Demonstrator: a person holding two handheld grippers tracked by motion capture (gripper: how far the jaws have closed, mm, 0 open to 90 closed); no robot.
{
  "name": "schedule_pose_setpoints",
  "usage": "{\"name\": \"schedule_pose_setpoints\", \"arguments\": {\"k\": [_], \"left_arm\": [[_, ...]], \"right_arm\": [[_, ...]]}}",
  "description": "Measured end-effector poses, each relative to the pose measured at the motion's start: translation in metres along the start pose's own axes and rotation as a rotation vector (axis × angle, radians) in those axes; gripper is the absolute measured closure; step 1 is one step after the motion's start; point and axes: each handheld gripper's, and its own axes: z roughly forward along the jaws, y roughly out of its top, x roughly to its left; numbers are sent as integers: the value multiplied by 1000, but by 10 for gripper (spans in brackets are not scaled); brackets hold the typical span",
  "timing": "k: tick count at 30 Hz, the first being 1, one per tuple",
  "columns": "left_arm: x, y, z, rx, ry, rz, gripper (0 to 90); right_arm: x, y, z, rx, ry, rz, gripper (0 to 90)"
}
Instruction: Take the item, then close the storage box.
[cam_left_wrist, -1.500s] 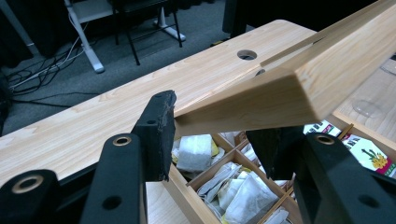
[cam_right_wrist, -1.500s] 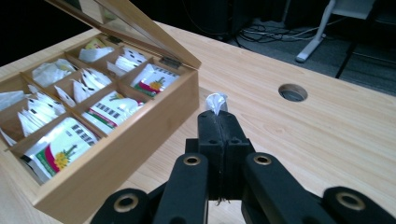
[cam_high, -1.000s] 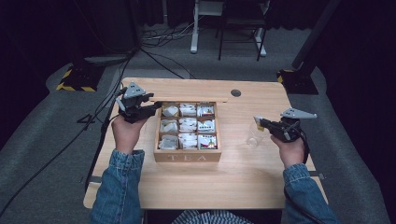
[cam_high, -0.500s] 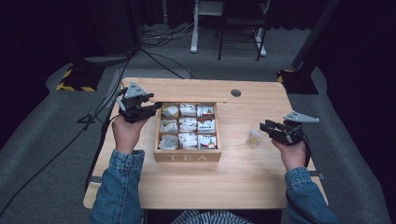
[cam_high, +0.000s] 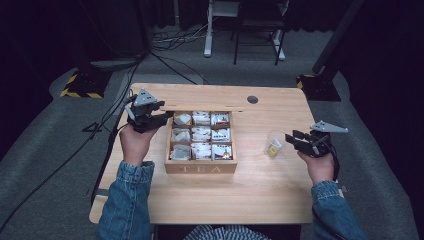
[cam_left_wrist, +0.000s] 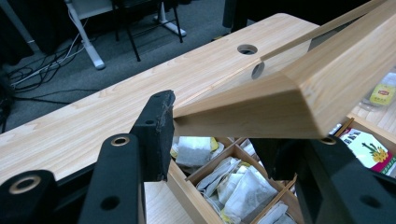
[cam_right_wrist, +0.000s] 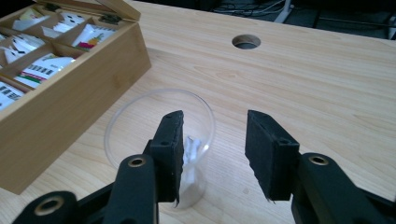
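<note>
A wooden tea box (cam_high: 201, 167) marked TEA stands mid-table, its compartments holding several tea bags (cam_high: 201, 133). My left gripper (cam_high: 162, 117) is shut on a corner of the raised lid (cam_left_wrist: 289, 93) and holds it open above the bags (cam_left_wrist: 243, 186). Right of the box stands a clear plastic cup (cam_high: 274, 144) with a yellow tea bag (cam_high: 273, 149) inside. My right gripper (cam_high: 295, 139) is just right of the cup. Its jaws have just been opening, and nothing is between them. In the right gripper view the cup (cam_right_wrist: 140, 121) sits behind my gripper's (cam_right_wrist: 215, 154) left jaw.
The light wooden table (cam_high: 250, 195) has a round cable hole (cam_high: 252, 99) near its far edge. Bare tabletop lies in front of the box and around the cup. Cables, a desk leg and a chair stand on the dark floor beyond.
The right gripper's jaws have opened and the hand has drawn slightly back to the right of the cup, where the yellow tea bag now lies. The left hand has stayed still.
</note>
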Motion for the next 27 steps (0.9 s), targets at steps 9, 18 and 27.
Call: {"name": "schedule_pose_setpoints", "arguments": {"k": [9, 18, 27], "left_arm": [[-3, -1, 0, 14, 13, 8, 512], [-12, -5, -1, 46, 36, 36, 482], [-18, -10, -4, 91, 36, 17, 481]], "right_arm": [[-16, -12, -4, 25, -52, 17, 563], [-35, -39, 9, 122, -79, 53, 557], [-40, -50, 19, 154, -61, 66, 548]]}}
